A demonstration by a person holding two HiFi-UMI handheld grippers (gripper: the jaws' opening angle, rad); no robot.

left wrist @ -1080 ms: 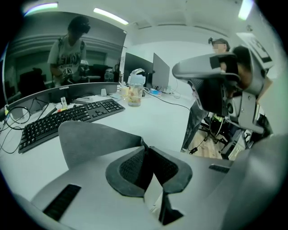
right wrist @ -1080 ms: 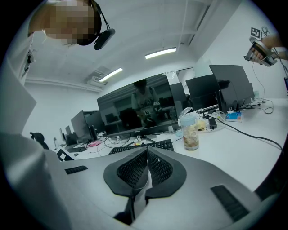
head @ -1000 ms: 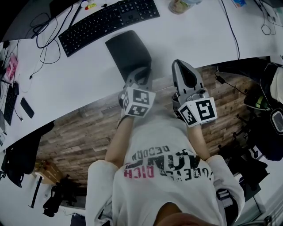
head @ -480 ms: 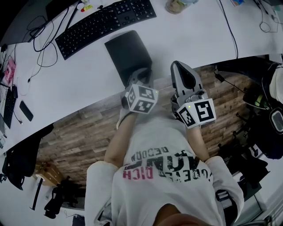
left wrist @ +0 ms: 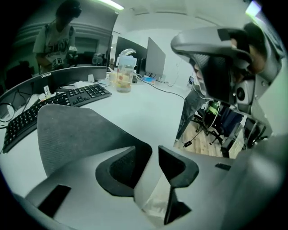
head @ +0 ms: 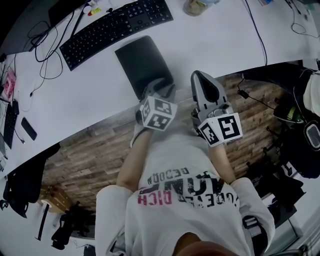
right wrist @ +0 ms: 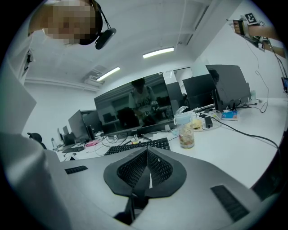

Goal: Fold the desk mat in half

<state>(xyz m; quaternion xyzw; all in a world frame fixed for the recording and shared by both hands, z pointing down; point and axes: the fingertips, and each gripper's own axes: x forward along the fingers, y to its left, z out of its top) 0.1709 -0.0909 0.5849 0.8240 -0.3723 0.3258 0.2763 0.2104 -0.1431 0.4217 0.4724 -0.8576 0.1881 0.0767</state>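
**Left gripper lets go at the edge of the desk mat**

Closest to us, looking steeply down, is our own white T-shirt (head: pixel 185 200), with both forearms reaching out over the wooden floor (head: pixel 85 150) toward the curved white desk (head: pixel 225 45). Our right gripper (head: pixel 197 76) hangs at the desk's near edge, clear of everything. Its jaws are pressed together with nothing between them, and it points across the desk. Just beside it, our left gripper (head: pixel 161 86) tilts down onto the desk. Its jaws have just been opening and now stand apart; through the gap we see only bare white desk, and the pads press on nothing. The dark desk mat (head: pixel 142 60) lies flat on the desk right at that gripper's tips, its near corner by the left-hand jaw, the rest stretching away toward the keyboard (head: pixel 117 27). Whether the mat is doubled over we cannot tell. Beyond the mat, the black keyboard sits at an angle, cables trailing off it. Farther right, a clear jar (head: pixel 195 6) stands near the desk's far side, with dark monitors (right wrist: pixel 130 110) behind it.
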